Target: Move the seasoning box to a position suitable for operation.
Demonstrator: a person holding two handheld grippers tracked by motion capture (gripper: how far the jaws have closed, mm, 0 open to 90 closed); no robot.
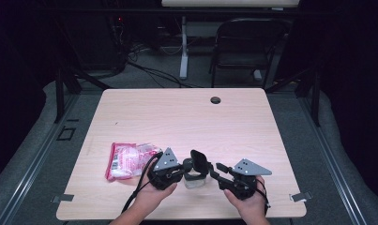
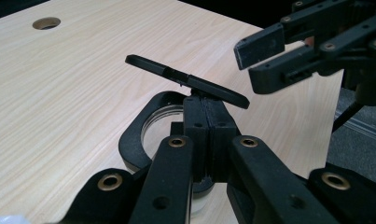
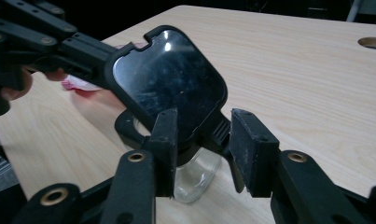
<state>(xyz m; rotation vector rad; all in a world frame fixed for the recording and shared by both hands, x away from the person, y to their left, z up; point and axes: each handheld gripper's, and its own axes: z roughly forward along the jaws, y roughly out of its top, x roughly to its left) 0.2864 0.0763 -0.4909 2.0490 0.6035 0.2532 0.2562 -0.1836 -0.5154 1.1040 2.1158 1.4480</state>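
A small clear jar [image 1: 195,181] stands near the table's front edge, its glass body [image 3: 199,175] below a black collar [image 2: 134,135]. Its glossy black flip lid [image 3: 171,74] is tilted up and appears edge-on [image 2: 185,79] in the left gripper view. My left gripper [image 2: 208,126] is shut, its tips pinching the lid at its edge, and comes in from the left [image 3: 99,60] in the right gripper view. My right gripper [image 3: 206,135] is open, its pads standing on either side of the lid's lower edge without pressing it. From above the two grippers [image 1: 189,165] [image 1: 219,168] face each other over the jar.
A red and white plastic packet [image 1: 128,159] lies left of the left hand. The light wooden table [image 1: 186,117] has a round cable hole [image 1: 215,100] at the back. A dark chair [image 1: 247,42] stands beyond the table.
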